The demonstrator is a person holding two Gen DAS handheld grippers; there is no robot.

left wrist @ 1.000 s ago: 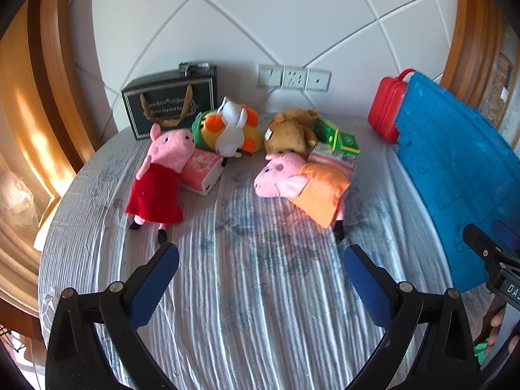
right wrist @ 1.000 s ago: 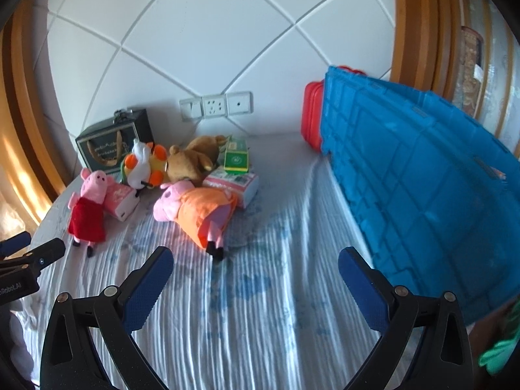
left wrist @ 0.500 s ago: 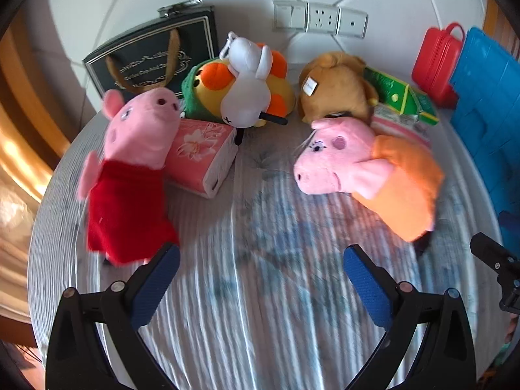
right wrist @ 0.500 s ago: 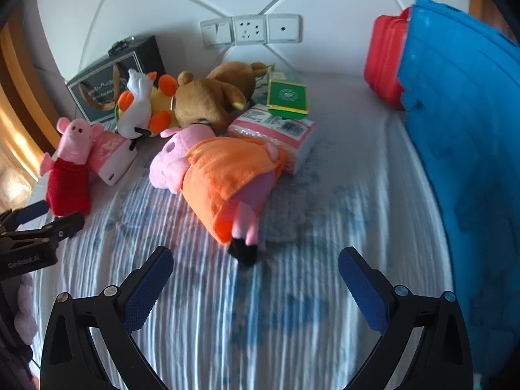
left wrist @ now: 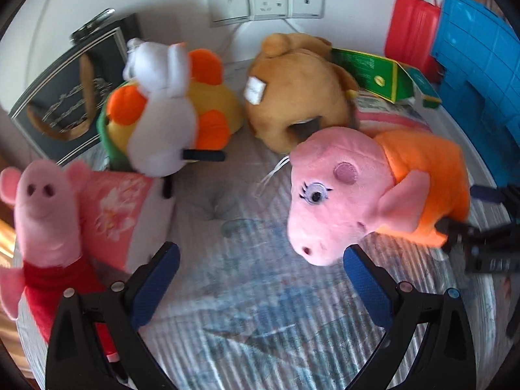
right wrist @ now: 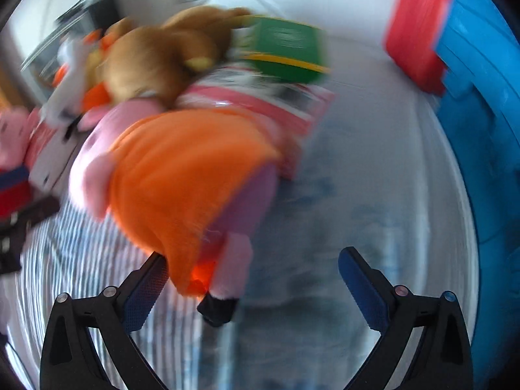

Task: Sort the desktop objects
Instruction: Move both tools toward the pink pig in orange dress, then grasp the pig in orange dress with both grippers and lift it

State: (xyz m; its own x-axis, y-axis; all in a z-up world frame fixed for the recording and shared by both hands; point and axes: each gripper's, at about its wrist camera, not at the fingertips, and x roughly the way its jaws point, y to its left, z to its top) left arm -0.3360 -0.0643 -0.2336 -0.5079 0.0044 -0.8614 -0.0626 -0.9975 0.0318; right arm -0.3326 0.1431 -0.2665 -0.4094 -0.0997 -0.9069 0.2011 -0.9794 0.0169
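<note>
A pink pig plush in an orange dress lies on the striped cloth, snout toward my left gripper, which stands open with only cloth between its fingers. A pig plush in a red dress leans on a pink tissue pack at the left. Behind sit a white and orange plush, a brown plush and a green box. My right gripper is open, and the orange pig's legs reach between its fingers. That view is blurred.
A blue crate and a red case stand at the right by the wall. A black gift bag leans at the back left. Wall sockets sit above the toys. The right gripper's tip shows beside the orange pig.
Both grippers have moved forward toward the toys, which now fill the views. The right gripper has closed in on the orange pig's legs. Both stay open.
</note>
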